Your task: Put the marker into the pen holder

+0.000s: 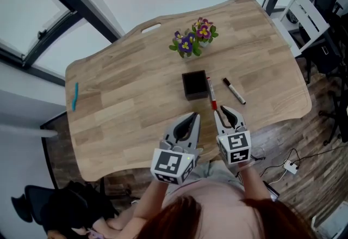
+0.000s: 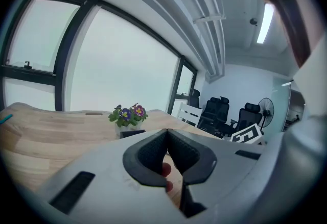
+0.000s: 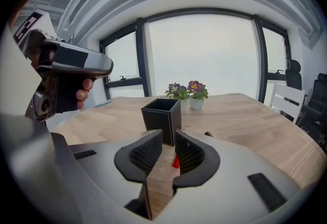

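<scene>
A pale wooden bench (image 1: 125, 107) sits by tall windows. From the head view, the black square pen holder (image 1: 194, 84) stands near its middle with potted flowers (image 1: 193, 39) behind it. A red-capped marker (image 1: 211, 92) lies flat just beside the holder's right wall, a black-capped marker (image 1: 234, 91) lies a little further right, and a teal pen (image 1: 75, 96) is well apart at the left edge. Your left hand-held gripper (image 1: 193, 119) and right hand-held gripper (image 1: 227, 115) both hover at the near edge, the right one just short of the red cap. In the left gripper view the jaws (image 2: 166, 133) meet at their tips with nothing between them, and office chairs (image 2: 225, 110) show beyond. In the right gripper view the jaws (image 3: 168, 141) stand a narrow gap apart and grip nothing. The holder is straight ahead, and the red cap (image 3: 176, 162) shows low through the gap, on the wood. You appear to be at the reach step: neither marker is picked up yet. Next, I judge, you need to widen the jaws, drop lower and straddle the marker's barrel squarely before squeezing.
</scene>
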Demonstrator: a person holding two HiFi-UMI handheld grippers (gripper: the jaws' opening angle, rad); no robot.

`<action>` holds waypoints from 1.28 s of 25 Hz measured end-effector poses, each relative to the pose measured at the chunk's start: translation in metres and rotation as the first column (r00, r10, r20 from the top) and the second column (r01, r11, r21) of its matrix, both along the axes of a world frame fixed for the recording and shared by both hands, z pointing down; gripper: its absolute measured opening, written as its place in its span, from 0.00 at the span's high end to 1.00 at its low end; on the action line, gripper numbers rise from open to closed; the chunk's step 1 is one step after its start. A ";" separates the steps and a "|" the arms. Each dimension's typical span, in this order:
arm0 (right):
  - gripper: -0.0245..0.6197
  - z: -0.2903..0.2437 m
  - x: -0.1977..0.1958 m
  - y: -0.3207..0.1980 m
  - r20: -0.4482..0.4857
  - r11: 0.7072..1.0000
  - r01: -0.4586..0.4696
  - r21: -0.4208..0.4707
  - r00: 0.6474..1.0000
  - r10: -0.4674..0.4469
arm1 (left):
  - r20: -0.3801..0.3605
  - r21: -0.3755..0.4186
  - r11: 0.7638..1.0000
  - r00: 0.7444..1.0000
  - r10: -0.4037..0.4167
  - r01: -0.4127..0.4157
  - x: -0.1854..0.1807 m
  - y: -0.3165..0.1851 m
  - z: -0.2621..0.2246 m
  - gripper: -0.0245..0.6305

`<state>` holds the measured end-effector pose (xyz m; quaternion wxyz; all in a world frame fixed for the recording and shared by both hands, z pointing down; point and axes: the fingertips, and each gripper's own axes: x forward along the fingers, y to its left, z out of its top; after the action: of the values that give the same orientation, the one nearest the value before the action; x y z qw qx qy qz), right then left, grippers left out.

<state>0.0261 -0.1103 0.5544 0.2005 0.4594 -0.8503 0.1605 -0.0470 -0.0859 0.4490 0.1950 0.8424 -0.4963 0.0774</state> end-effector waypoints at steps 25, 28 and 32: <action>0.86 0.094 -0.003 -0.015 -0.098 0.978 -0.050 -0.201 0.995 0.031 | -0.008 -0.087 0.996 1.000 -0.010 0.009 -0.008 -0.030 0.037 0.96; 0.86 0.101 -0.002 -0.017 -0.115 0.974 -0.066 -0.216 0.992 0.042 | -0.009 -0.093 0.996 1.000 -0.013 0.012 -0.010 -0.031 0.039 0.96; 0.85 0.109 -0.001 -0.020 -0.144 0.967 -0.089 -0.239 0.988 0.055 | -0.003 -0.103 0.995 1.000 -0.012 0.012 -0.013 -0.031 0.041 0.96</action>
<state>0.0252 -0.1304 0.6631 0.3071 0.4717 -0.7910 0.2395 -0.0596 -0.1172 0.4905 0.2394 0.8283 -0.4964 0.1004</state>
